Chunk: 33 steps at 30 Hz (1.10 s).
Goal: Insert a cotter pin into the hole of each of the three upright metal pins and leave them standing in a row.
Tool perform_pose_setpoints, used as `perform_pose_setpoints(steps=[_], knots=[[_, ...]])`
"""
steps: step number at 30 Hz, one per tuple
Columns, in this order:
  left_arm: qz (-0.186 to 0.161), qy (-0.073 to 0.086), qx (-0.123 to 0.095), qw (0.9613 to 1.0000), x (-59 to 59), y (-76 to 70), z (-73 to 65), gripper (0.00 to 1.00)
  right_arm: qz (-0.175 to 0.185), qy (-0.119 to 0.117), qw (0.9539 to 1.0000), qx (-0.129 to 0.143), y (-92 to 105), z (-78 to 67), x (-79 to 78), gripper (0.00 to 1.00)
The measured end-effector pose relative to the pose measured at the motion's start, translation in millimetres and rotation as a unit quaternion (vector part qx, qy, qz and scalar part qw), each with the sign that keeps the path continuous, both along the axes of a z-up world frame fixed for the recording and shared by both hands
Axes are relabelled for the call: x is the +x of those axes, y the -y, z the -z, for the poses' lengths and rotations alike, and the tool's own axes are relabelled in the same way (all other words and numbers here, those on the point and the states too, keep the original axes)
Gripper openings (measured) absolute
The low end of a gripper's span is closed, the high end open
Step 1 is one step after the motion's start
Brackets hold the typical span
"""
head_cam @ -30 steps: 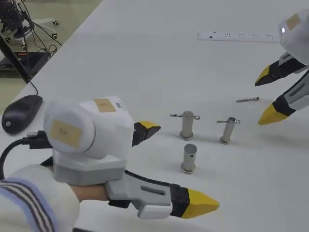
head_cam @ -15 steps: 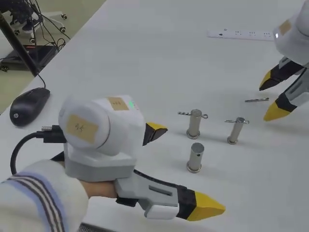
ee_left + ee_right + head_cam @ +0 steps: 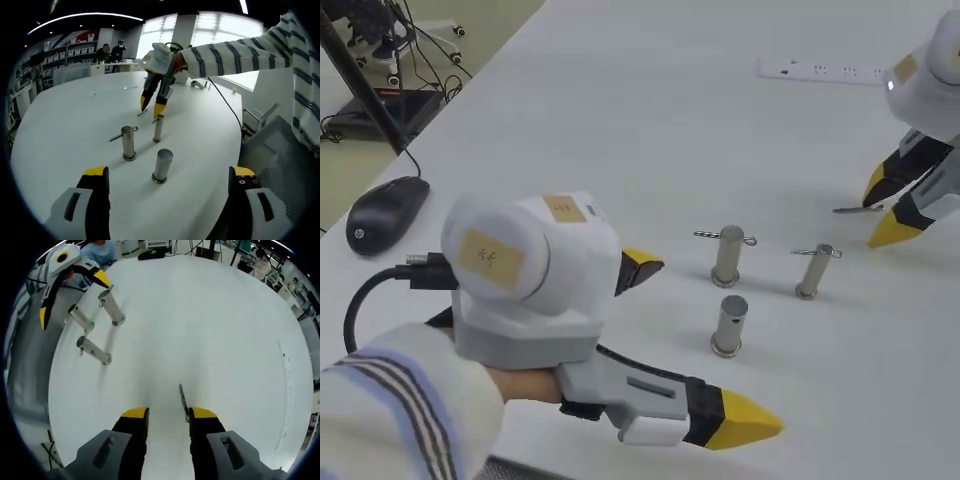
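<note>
- On the white surface (image 3: 620,130) stand three upright metal pins: two side by side at the back and one in front of them, nearer the person.
- The back left pin (image 3: 727,256) and the back right pin (image 3: 811,271) each carry a cotter pin through the hole near the top. The front pin (image 3: 728,325) carries none.
- The left gripper (image 3: 695,345), at the end of a striped sleeve (image 3: 390,420), hangs low in the foreground of the head view. Its jaws are spread wide and hold nothing.
- The left gripper view adds the alignment: the front pin stands ahead of the gap between the two yellow tips, apart from both, with the two pinned ones behind it.
- The right gripper (image 3: 883,215) is at the far right of the head view, tips down at the surface, by the loose cotter pin (image 3: 855,209).
- From the head view the grip on that pin is hard to judge. The right gripper view settles it: the jaws stand narrow with a strip of bare surface between them. The loose cotter pin lies flat on the surface along the inner edge of one tip, not pinched.
- The head view takes in a mouse (image 3: 385,205) at the left edge and a power strip (image 3: 825,71) far back.
- The left gripper view brings in a chair (image 3: 270,145) beside the surface.
</note>
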<state>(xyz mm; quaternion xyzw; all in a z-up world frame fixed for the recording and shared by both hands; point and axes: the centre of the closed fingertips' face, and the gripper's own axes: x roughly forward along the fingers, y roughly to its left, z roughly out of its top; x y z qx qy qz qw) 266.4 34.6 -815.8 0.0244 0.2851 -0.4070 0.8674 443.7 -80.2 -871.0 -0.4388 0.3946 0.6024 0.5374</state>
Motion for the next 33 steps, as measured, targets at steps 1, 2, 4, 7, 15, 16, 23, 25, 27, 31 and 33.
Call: perform_pose_setpoints(steps=[1, 2, 4, 7, 15, 16, 23, 25, 27, 31, 33], knots=[[0.0, -0.001, 0.0, 1.0, -0.2, -0.1, 0.2, 0.99, 0.0, 0.001, 1.0, 0.0, 0.3, -0.7, 0.0, 0.34], [0.0, -0.002, 0.001, 1.0, -0.3, -0.2, 0.6, 0.99, 0.002, 0.001, 1.0, 0.0, 0.4, -0.7, -0.7, 0.33], [-0.002, -0.002, 0.005, 1.0, -0.3, -1.0, 1.7, 0.99, 0.004, 0.001, 1.0, 0.0, 0.7, -0.3, -0.9, 0.33], [0.0, -0.004, 0.007, 1.0, -1.2, -1.2, 2.6, 0.99, 0.006, 0.001, 1.0, -0.001, 1.4, -0.1, -0.8, 0.32], [0.002, -0.011, 0.013, 0.9999, -3.7, -1.3, 5.2, 0.98, 0.027, 0.005, 0.9996, -0.009, 4.1, -1.9, -2.3, 0.19], [0.002, -0.011, 0.014, 0.9998, -3.9, -1.4, 5.5, 0.97, 0.027, 0.006, 0.9996, -0.011, 4.4, -1.8, -2.6, 0.18], [0.001, -0.011, 0.021, 0.9997, -3.9, -1.7, 7.3, 0.97, 0.025, 0.03, 0.999, -0.02, 4.5, -1.5, 0.2, 0.05], [-0.001, -0.012, 0.021, 0.9997, -3.7, -2.5, 7.5, 0.96, 0.032, 0.032, 0.9987, -0.024, 4.2, -2.1, 0.2, 0.05], [-0.004, -0.012, 0.021, 0.9997, -3.0, -3.6, 7.1, 0.96, 0.031, 0.036, 0.9985, -0.026, 4.2, -2.4, -0.5, 0.04], [-0.008, -0.012, 0.019, 0.9997, -2.4, -5.5, 6.2, 0.94, 0.04, 0.042, 0.9981, -0.023, 4.4, -2.8, -0.5, 0.04], [-0.01, -0.014, 0.019, 0.9997, -2.4, -6.3, 6.9, 0.94, 0.045, 0.044, 0.9978, -0.021, 4.5, -3.1, -0.7, 0.04]])
